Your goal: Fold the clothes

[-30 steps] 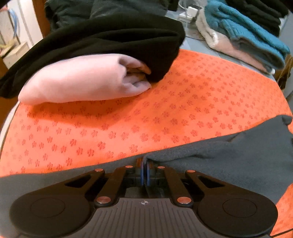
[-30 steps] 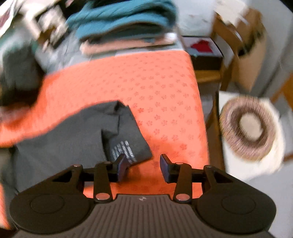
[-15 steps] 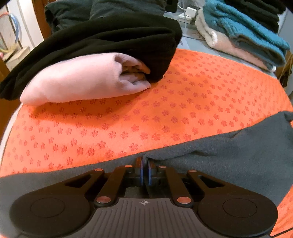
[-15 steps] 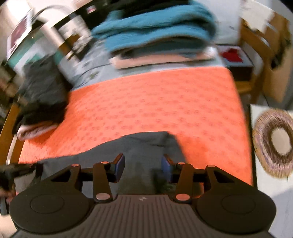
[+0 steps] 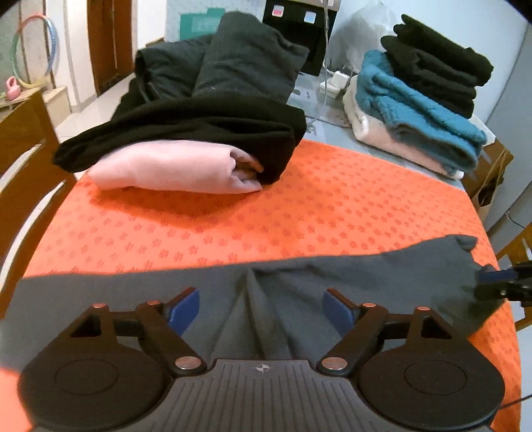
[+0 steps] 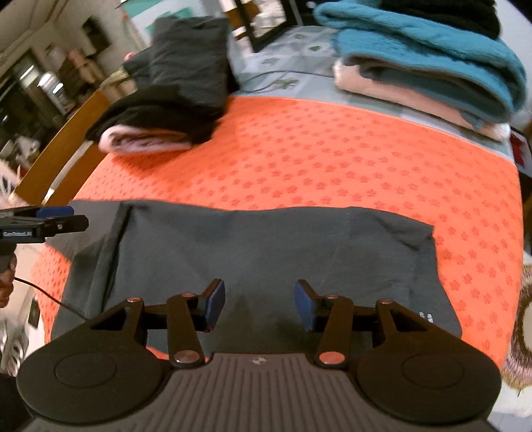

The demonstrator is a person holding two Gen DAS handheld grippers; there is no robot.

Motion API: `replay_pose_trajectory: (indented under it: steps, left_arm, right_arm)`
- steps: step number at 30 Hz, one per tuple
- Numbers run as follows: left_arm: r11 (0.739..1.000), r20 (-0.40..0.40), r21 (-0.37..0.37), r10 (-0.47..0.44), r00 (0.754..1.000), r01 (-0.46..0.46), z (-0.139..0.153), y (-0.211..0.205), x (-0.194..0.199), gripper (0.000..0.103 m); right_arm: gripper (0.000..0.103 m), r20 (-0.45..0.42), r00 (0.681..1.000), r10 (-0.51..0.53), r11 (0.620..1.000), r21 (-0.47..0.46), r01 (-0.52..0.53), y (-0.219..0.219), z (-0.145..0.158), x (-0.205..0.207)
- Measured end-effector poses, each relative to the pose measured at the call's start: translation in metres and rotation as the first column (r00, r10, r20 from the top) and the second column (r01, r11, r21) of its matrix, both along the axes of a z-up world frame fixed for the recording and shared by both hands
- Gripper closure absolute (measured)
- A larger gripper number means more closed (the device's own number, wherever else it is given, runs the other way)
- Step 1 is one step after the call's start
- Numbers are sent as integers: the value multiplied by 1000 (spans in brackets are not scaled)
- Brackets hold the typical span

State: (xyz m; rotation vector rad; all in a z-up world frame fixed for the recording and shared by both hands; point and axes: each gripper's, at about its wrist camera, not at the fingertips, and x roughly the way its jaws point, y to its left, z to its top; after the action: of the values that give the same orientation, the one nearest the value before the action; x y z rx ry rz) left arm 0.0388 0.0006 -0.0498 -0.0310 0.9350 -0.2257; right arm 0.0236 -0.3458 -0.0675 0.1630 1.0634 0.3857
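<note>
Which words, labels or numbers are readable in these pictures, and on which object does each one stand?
White print on the grey garment, at its lower right corner: too small to read.
White lettering on the left gripper, seen from the right wrist view: too blurred to read.
Teal sign behind the clothes pile: blurred, unreadable.

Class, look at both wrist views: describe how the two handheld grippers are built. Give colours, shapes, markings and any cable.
Each gripper, left gripper and right gripper, has a ribbed dark grey body with a small central emblem, two round black discs, black linkage arms with copper-coloured rivets, and blue pads on the fingers. In the right wrist view, the left gripper shows white lettering and a thin black cable below it.
</note>
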Motion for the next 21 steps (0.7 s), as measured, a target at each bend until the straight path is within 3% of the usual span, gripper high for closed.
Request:
replay_pose_trajectory:
  steps: [9, 16, 21]
  left_arm:
    - [992, -4, 33, 119, 993, -119, 5, -6, -80, 19]
    - [975, 5, 94, 200, 980, -200, -10, -27, -147, 19]
    - [960, -21, 115, 258, 966, -254, -26, -45, -173, 20]
  right_arm:
    - [47, 21, 993, 117, 993, -28, -117, -1, 1, -14]
    - [47, 24, 978, 206, 978, -48, -205, -4, -4, -27]
    - [47, 8, 966, 257, 965, -51, -256, -4, -10, -31]
